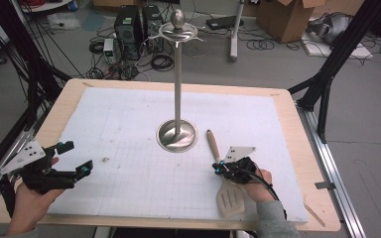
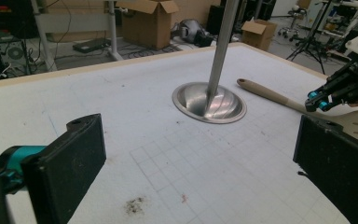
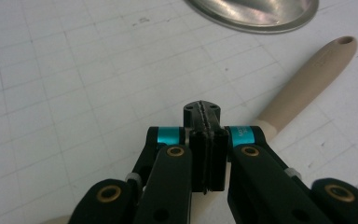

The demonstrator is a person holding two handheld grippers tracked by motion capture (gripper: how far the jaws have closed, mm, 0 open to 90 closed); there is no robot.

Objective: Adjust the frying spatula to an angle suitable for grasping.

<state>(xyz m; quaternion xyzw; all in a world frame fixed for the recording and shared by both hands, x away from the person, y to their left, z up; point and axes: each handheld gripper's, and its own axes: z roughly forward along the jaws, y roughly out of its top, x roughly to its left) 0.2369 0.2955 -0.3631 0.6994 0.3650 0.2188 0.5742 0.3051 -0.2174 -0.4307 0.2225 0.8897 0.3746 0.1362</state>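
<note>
The spatula (image 1: pixel 224 173) lies on the bench (image 1: pixel 129 148), handle pointing at the stand (image 1: pixel 177 135), right under the empty, shut right claw (image 1: pixel 217 169), far from the wide-open, empty left claw (image 1: pixel 74 158).

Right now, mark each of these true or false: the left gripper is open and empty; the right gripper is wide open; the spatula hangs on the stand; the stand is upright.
1. The left gripper has its jaws open with nothing between them. True.
2. The right gripper has its jaws wide open. False: its jaws are shut pad against pad, just above the spatula's handle.
3. The spatula hangs from the top of the stand. False: it lies flat on the table, to the right of the stand's round base, handle end toward that base.
4. The stand is upright on its round base. True.
</note>
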